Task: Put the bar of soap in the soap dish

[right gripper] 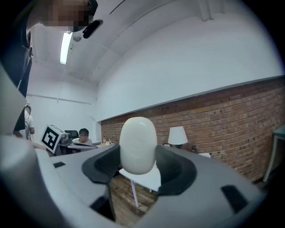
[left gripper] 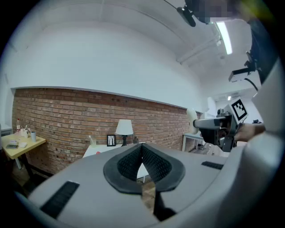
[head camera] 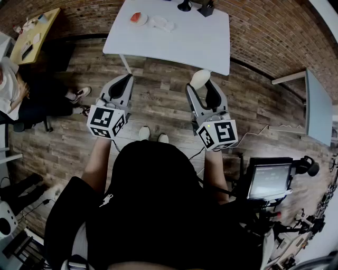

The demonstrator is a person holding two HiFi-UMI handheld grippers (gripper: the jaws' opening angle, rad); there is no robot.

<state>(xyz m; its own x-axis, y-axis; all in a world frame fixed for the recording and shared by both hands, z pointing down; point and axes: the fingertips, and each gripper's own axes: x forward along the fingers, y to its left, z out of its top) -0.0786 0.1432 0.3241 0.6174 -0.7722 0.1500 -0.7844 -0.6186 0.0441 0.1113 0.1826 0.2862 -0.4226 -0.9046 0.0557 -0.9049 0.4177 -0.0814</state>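
My right gripper is shut on a white oval bar of soap, which stands upright between its dark pads. In the left gripper view the soap shows at the tip of that gripper. My left gripper is shut with nothing in it, its pads meeting at the tip. Both are held level over the wooden floor, short of the white table. Near the table's far left lie a small reddish dish-like thing and a white thing; I cannot tell which is the soap dish.
A lamp and a dark box stand at the table's back edge. A seated person and a yellow table are at the left. Another table and a monitor are at the right.
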